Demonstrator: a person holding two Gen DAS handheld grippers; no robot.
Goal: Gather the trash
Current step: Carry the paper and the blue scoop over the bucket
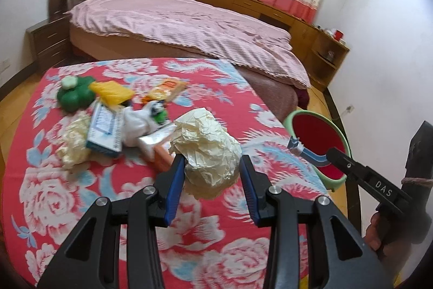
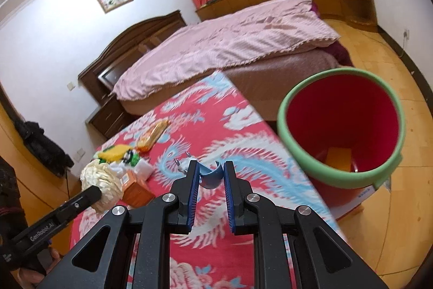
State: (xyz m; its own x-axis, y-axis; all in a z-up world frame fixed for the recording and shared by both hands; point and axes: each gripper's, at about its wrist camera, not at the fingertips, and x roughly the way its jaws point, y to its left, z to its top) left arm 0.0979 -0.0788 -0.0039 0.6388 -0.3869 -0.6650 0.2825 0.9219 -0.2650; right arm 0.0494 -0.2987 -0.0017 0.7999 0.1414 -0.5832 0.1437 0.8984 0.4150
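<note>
My left gripper (image 1: 211,161) is shut on a crumpled cream paper ball (image 1: 208,151), held above the red floral tablecloth (image 1: 81,194). My right gripper (image 2: 211,167) is shut on a blue and white razor (image 2: 212,179), which curves up between the pads, head (image 2: 184,164) to the left. The red bin with a green rim (image 2: 335,75) stands on the floor just right of the table; an orange item (image 2: 338,159) lies inside. In the left wrist view the right gripper (image 1: 328,153) holds the razor (image 1: 305,151) in front of the bin (image 1: 292,115).
More trash lies at the table's far left: a green object (image 1: 74,96), a yellow bag (image 1: 112,92), an orange wrapper (image 1: 167,88), a blue and white box (image 1: 105,129), an orange box (image 1: 162,159), and crumpled paper (image 1: 73,145). A bed (image 1: 189,26) stands behind.
</note>
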